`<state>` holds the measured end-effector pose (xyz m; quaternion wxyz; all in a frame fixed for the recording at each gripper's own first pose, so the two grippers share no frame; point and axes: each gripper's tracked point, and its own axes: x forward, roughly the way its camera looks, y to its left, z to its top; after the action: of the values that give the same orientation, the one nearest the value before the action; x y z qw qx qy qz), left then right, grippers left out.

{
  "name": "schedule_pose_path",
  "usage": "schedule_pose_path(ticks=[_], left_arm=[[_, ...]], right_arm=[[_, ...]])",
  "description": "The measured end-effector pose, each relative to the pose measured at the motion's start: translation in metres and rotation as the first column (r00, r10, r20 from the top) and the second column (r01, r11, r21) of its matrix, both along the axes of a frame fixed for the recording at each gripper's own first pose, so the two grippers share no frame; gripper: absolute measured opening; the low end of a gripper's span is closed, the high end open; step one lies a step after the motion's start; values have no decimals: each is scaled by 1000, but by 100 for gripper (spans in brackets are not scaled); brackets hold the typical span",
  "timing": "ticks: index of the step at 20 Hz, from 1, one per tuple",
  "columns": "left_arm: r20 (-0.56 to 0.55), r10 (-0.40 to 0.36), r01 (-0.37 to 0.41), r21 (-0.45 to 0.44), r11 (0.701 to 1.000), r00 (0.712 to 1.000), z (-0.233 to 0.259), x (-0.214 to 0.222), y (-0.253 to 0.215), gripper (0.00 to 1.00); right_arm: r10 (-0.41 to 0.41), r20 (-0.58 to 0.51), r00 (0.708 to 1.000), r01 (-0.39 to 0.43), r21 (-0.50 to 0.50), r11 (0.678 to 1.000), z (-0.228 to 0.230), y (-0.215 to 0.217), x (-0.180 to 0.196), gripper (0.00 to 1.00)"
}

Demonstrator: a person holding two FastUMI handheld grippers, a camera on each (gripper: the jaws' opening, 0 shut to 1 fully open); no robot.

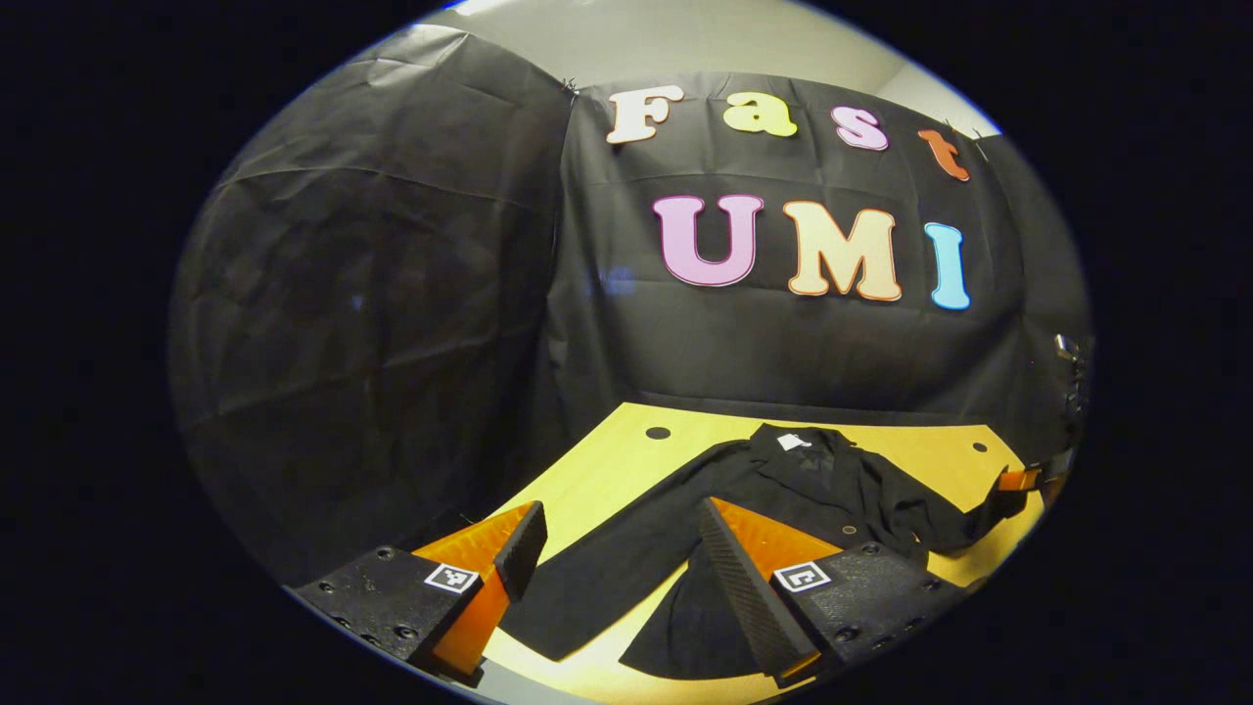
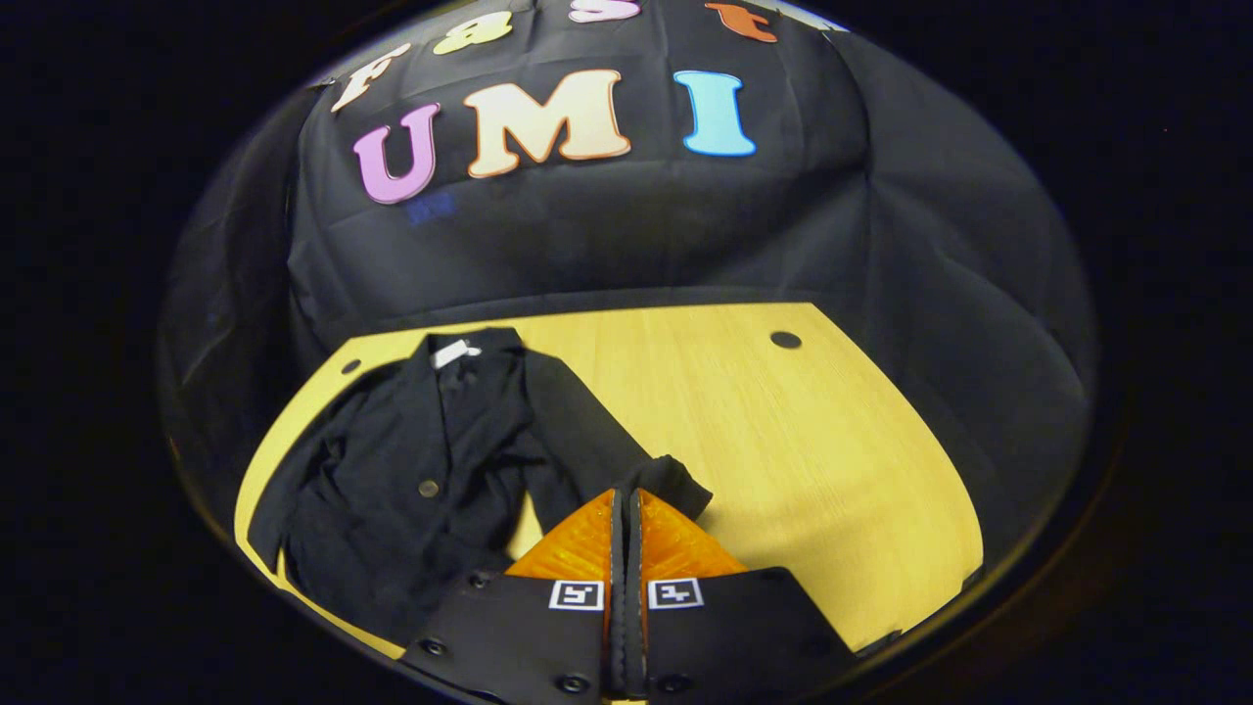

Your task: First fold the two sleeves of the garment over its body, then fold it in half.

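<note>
1. Left gripper view: garment (image 1: 783, 499) spread flat on the table (image 1: 617, 460), collar with a pale tag toward the booth wall, hem toward the camera. Lies open presumably so both sleeves can be reached. One sleeve (image 1: 607, 558) stretched out down toward the near edge, between the fingers of the left gripper (image 1: 617, 548). Left gripper released, jaws wide apart, gripping nothing. Farther off at the other cuff, the other gripper's tip (image 1: 1018, 480).
2. Right gripper view: right gripper (image 2: 626, 529) clenched, fingers pressed together with the tips at the cuff of the other sleeve (image 2: 597, 431). Cannot tell whether cloth is pinched between them. Probably placed there to lift that sleeve over the body.
3. Count: one garment, two sleeves, neither yet folded; two grippers; one table.
</note>
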<state>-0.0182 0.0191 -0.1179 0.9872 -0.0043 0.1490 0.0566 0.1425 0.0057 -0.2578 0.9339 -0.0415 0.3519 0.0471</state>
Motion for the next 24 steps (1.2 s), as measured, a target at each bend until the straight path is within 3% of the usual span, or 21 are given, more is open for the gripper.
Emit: schedule_pose_path(ticks=[5, 10, 17, 24], left_arm=[[17, 6, -7, 27, 1000, 1000, 4, 22, 23, 93], [1, 22, -22, 18, 1000, 1000, -7, 25, 41, 93], [-67, 11, -14, -35, 999, 998, -40, 17, 48, 93], [-173, -5, -4, -49, 999, 985, -88, 1, 55, 93]], right_arm=[[20, 52, 998, -22, 32, 999, 22, 58, 27, 2], [124, 125, 984, -127, 14, 992, 54, 124, 54, 2], [241, 240, 940, -249, 4, 968, 90, 219, 81, 2], [390, 260, 883, -402, -10, 916, 77, 327, 90, 2]])
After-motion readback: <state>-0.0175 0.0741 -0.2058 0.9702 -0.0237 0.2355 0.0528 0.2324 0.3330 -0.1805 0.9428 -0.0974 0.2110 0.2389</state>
